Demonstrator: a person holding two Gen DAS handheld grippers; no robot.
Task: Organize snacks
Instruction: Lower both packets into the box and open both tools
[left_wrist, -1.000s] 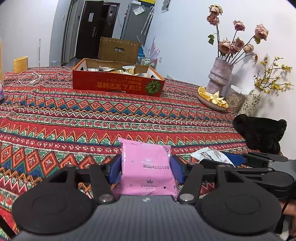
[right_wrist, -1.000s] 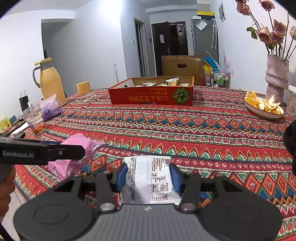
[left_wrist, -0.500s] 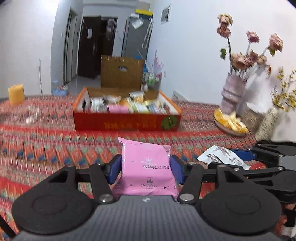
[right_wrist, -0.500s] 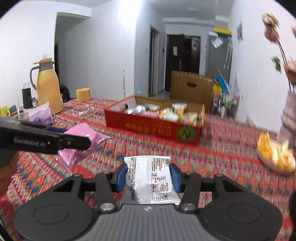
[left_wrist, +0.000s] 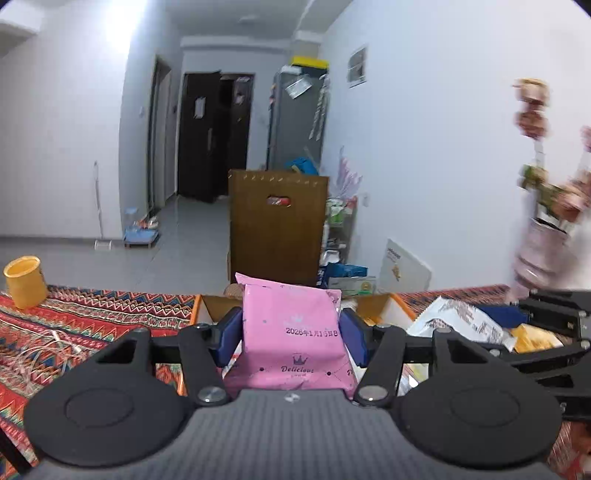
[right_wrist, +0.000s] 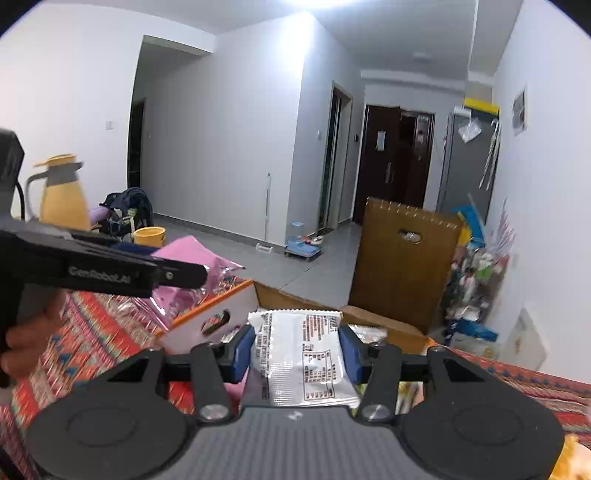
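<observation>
A: Both grippers have crossed the table since before; the box (left_wrist: 391, 306) is now mid-frame, right under them.

B: Yep. Left gripper (left_wrist: 291, 334) pinches the pink packet (left_wrist: 291, 332), right gripper (right_wrist: 295, 349) the silver packet (right_wrist: 303, 354), both partly open, held over the box for dropping.

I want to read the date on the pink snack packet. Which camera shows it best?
The left wrist view: the pink snack packet faces the camera, upright, with its printed date legible. The right wrist view shows only its side, partly hidden behind the left tongs.

Left gripper (left_wrist: 291, 332) and right gripper (right_wrist: 297, 349) side by side, jaws clamped.
</observation>
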